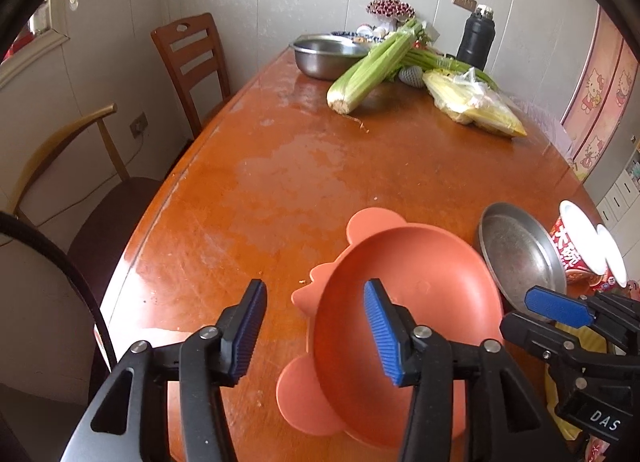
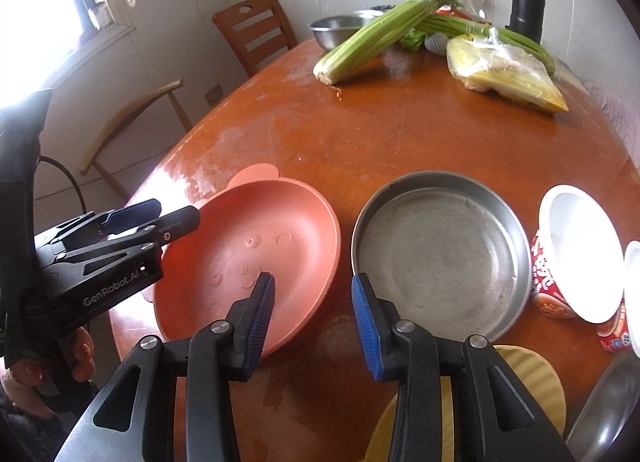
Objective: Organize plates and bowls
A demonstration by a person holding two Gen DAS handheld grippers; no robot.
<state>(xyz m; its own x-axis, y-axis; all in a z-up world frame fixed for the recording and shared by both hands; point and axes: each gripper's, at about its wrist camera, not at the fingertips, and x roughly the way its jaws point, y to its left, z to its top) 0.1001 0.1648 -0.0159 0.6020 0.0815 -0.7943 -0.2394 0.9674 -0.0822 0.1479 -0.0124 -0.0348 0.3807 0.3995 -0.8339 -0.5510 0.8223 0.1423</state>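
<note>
An orange bowl (image 1: 404, 302) with ear-shaped tabs lies tilted on the wooden table (image 1: 280, 165). My left gripper (image 1: 316, 326) is open and straddles the bowl's left rim, one pad inside and one outside, neither pressing. In the right wrist view the orange bowl (image 2: 248, 254) sits beside a round metal plate (image 2: 440, 254). My right gripper (image 2: 314, 314) is open above the gap between them, its left pad over the bowl's near rim. A yellow plate (image 2: 532, 378) shows under that gripper's frame.
A red instant-noodle cup (image 2: 576, 254) stands right of the metal plate. At the far end lie celery (image 1: 368, 65), a steel basin (image 1: 324, 55), bagged corn (image 1: 472, 101) and a black flask (image 1: 476, 41). Two chairs (image 1: 188, 57) stand along the table's left.
</note>
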